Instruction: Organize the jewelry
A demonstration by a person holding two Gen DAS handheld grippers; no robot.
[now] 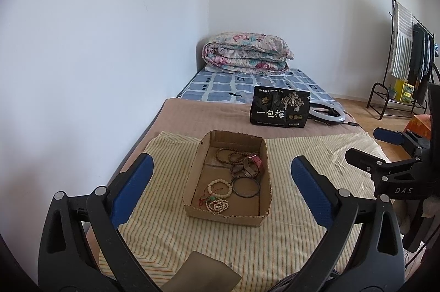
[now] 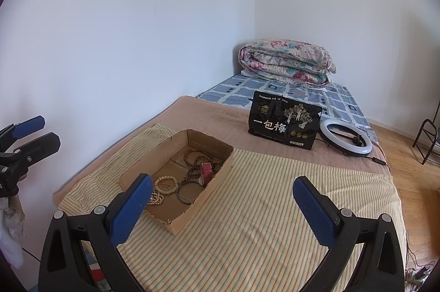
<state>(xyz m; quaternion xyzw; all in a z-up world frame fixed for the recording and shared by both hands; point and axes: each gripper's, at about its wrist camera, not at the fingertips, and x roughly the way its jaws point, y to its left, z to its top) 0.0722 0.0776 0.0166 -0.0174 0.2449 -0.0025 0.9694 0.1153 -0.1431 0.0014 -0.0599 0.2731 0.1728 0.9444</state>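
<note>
Left gripper (image 1: 221, 184) released, jaws wide, hovering over yellow striped cloth (image 1: 165, 162) on the bed. Shallow brown cardboard tray (image 1: 192, 182) sits on that cloth, holding the jewelry: cream bead bracelets (image 1: 219, 187), dark metal bangle (image 1: 245, 188), brown wooden bead strands (image 1: 229, 155), red-strapped watch (image 1: 256, 161). Right gripper (image 2: 222, 198) also released, empty, right of the tray. Black snack bag (image 2: 284, 124) and white ring light (image 2: 346, 138) behind.

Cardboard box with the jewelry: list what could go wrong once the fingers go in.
1. The brown beads, the red piece and the watch lie tangled together, so lifting one may drag the others out.
2. The box is light, with torn walls, and sits on a soft striped cloth; it may slide or tip.
3. The dark bangle lies flat against the box's right wall, so it may be hard to pinch.
</note>
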